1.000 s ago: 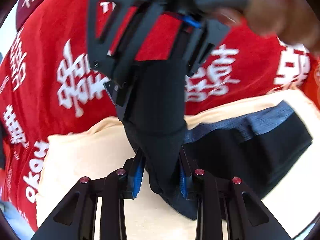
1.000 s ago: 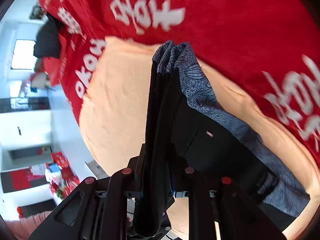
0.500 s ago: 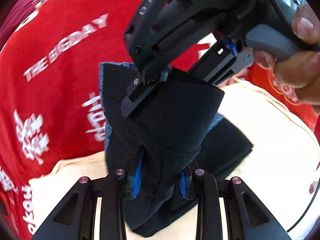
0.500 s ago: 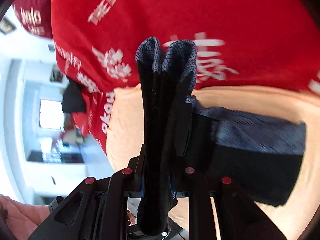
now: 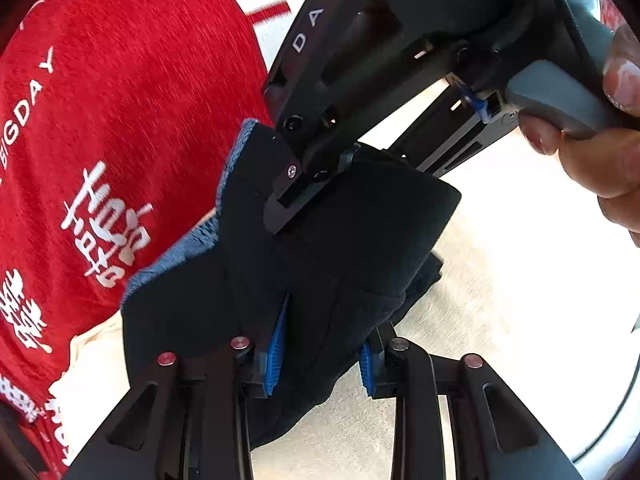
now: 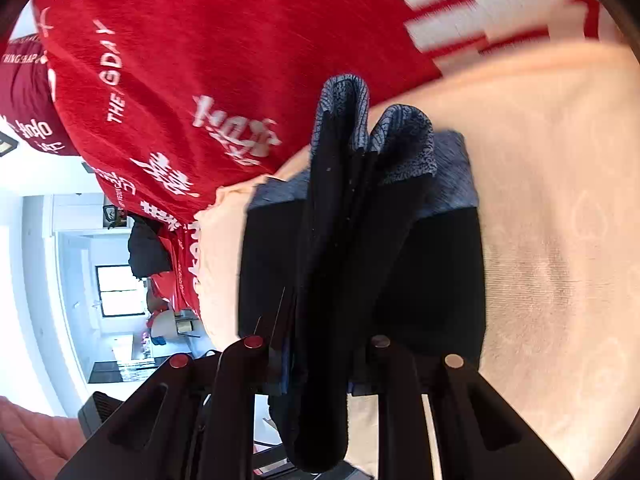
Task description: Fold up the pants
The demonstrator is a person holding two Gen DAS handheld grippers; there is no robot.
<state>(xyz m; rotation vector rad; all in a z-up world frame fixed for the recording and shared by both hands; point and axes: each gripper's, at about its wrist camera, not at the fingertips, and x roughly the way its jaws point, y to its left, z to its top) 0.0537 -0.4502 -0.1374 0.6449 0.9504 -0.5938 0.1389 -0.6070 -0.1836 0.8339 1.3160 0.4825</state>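
With both grippers clamped on it, one pair of black pants hangs bunched over one cream cloth. Left gripper pinches fabric; right gripper does too, beside one red blanket.

Black pants with blue-grey patterned waistband; red cloth with white lettering; cream towel.

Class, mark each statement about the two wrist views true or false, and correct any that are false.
1. The left gripper is shut on the black pants. True.
2. The right gripper hangs empty above the cloth. False: it too pinches the pants.
3. The pants have a blue-grey patterned band. True.
4. The surface under the pants is a green cloth. False: it is a cream cloth beside a red cloth with white lettering.
5. A hand holds the right gripper's handle. True.
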